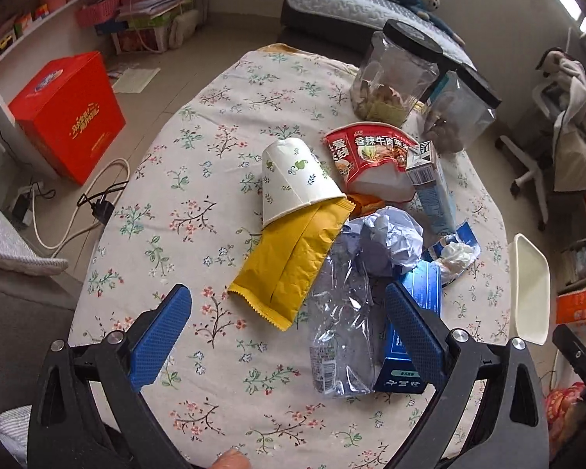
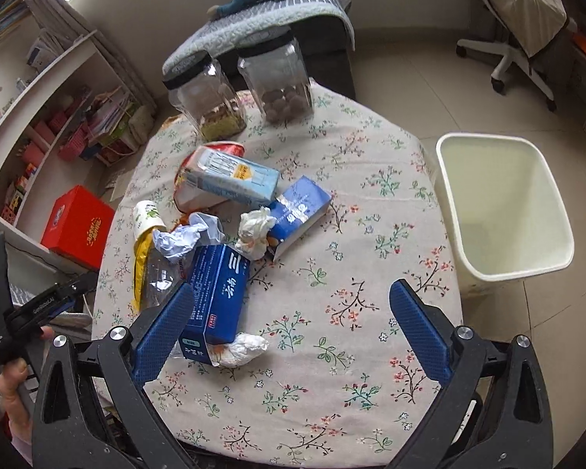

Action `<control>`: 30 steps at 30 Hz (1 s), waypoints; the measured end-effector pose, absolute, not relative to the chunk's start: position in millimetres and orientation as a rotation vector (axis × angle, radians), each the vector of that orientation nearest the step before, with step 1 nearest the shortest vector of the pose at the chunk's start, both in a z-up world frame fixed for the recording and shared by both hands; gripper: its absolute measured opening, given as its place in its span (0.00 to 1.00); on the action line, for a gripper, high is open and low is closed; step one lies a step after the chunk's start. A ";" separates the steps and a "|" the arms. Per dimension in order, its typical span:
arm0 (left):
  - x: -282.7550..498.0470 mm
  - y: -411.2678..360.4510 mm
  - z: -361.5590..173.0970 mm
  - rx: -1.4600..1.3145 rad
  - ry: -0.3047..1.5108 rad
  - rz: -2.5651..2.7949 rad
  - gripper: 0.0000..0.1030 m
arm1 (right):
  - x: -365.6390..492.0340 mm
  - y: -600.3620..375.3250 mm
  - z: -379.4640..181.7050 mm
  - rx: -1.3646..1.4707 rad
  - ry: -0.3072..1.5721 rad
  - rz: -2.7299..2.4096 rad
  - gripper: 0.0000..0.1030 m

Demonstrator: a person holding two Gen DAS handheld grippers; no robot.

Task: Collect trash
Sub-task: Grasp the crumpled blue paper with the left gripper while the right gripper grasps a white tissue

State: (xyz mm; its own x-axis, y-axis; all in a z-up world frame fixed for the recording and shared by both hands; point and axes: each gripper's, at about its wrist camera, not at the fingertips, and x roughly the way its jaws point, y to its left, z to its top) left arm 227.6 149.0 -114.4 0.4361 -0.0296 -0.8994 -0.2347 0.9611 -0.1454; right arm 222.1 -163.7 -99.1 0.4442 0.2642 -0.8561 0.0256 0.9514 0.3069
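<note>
Trash pile (image 2: pixel 222 234) is heaped mid-table on the floral tablecloth (image 2: pixel 371 273); both tongs are held spread, nothing pinched.

Left gripper (image 1: pixel 289 332) is held above the near edge of the pile, with the yellow packet (image 1: pixel 293 265) and crushed plastic bottle (image 1: pixel 340 312) seen between its fingers. Paper cup (image 1: pixel 297 179) is lying on its side on the packet's far end. Noodle bowl (image 1: pixel 371 156), milk carton (image 1: pixel 429 187) and crumpled paper (image 1: pixel 390 242) are stacked behind. Right gripper (image 2: pixel 289 332) is held over bare cloth, just right of the dark blue box (image 2: pixel 218 297). White bin (image 2: pixel 504 211) stands on the floor beside the table's right edge. Two jars (image 2: pixel 207 93) are standing at the far edge.
</note>
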 end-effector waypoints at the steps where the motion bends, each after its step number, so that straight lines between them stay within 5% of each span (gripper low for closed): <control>1: 233.6 144.4 -115.7 -0.241 1.106 0.125 0.93 | 229.2 -165.6 -104.9 0.336 1.138 0.170 0.93; 12: 303.7 64.5 -151.6 -0.215 1.167 -0.005 0.92 | 274.3 -202.0 -128.6 0.540 1.136 0.069 0.93; 14: 311.3 61.3 -164.0 -0.244 1.203 0.012 0.82 | 278.4 -203.2 -134.9 0.549 1.151 0.068 0.93; 16: 317.1 60.9 -175.7 -0.300 1.246 -0.008 0.61 | 281.5 -202.0 -142.4 0.556 1.169 0.065 0.93; 18: 319.7 58.2 -180.1 -0.311 1.249 -0.006 0.53 | 285.5 -197.2 -149.5 0.546 1.187 0.065 0.93; 30: 291.6 74.2 -98.1 -0.297 0.916 -0.093 0.51 | 310.2 -143.5 -191.5 0.516 1.251 0.152 0.85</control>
